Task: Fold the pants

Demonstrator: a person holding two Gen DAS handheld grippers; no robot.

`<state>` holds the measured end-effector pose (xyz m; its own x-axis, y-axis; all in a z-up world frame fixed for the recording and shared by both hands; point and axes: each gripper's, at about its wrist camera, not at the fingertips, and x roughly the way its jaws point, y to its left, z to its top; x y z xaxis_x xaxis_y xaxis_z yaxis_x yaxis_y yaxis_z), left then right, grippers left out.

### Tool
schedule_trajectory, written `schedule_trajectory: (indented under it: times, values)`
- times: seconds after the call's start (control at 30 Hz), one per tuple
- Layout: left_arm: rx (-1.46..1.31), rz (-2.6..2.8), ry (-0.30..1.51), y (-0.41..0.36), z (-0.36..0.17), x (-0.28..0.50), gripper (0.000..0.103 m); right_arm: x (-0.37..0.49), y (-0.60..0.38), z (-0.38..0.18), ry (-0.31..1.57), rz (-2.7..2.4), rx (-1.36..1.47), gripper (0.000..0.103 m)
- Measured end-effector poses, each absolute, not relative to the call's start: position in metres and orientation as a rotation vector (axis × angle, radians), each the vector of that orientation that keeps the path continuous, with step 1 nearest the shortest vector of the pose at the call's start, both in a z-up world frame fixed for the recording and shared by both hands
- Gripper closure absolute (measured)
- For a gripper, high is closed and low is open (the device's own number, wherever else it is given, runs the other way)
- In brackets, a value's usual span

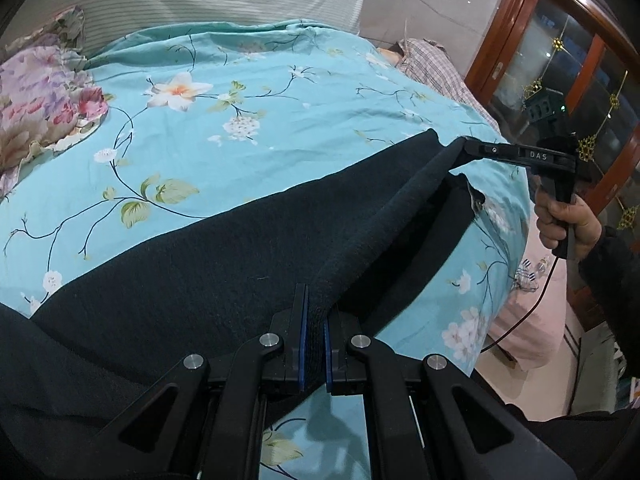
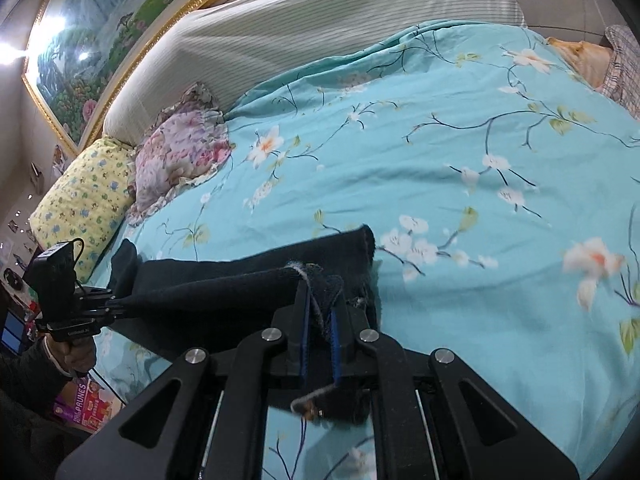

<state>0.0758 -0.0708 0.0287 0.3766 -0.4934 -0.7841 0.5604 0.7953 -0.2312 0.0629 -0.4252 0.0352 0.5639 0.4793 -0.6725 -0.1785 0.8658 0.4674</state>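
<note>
Pants [image 1: 240, 264] lie dark across the near edge of the floral bedspread [image 1: 280, 120], a lifted fold pinched in the left gripper [image 1: 316, 344] and, far right, the right gripper [image 1: 460, 148]; folding looks midway. From the right wrist, the right gripper [image 2: 320, 320] clamps bunched cloth, pillows [image 2: 132, 184] far left, nothing blocking.

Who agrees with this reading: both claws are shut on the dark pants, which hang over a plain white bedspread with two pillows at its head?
One detail is wrong. The left claw and right claw are indeed shut on the dark pants, but the bedspread is turquoise with a flower print, not plain white. The right wrist view shows this best, with the two pillows.
</note>
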Motion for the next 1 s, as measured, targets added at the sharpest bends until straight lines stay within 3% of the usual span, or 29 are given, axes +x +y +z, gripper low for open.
schedule_trajectory:
  times: [0.23, 0.5, 0.63, 0.67, 0.73, 0.77, 0.8, 1.0]
  values:
    - [0.076, -0.700, 0.979, -0.066, 0.019, 0.069, 0.098, 0.042, -0.418, 0.048, 0.852, 0.392, 0.332, 0.094]
    - [0.110, -0.682, 1.022, -0.077, -0.010, 0.065, 0.097, 0.032, -0.422, 0.008, 0.943, 0.331, 0.346, 0.094]
    - [0.107, -0.687, 1.031, -0.078, -0.013, 0.061, 0.086, 0.027, -0.422, 0.007, 0.955, 0.314, 0.348, 0.092]
    - [0.110, -0.693, 1.036, -0.079, -0.014, 0.058, 0.083, 0.025, -0.421, 0.008, 0.961, 0.307, 0.337, 0.088]
    - [0.114, -0.700, 1.041, -0.078, -0.015, 0.054, 0.072, 0.021, -0.419, 0.010, 0.977, 0.275, 0.314, 0.069]
    - [0.112, -0.700, 1.042, -0.078, -0.016, 0.052, 0.069, 0.019, -0.419, 0.011, 0.987, 0.244, 0.302, 0.048]
    - [0.107, -0.700, 1.043, -0.077, -0.016, 0.050, 0.066, 0.016, -0.420, 0.012, 0.984, 0.222, 0.298, 0.040]
    - [0.047, -0.684, 1.037, -0.061, -0.009, 0.041, 0.057, 0.007, -0.415, 0.043, 0.879, 0.222, 0.318, 0.040]
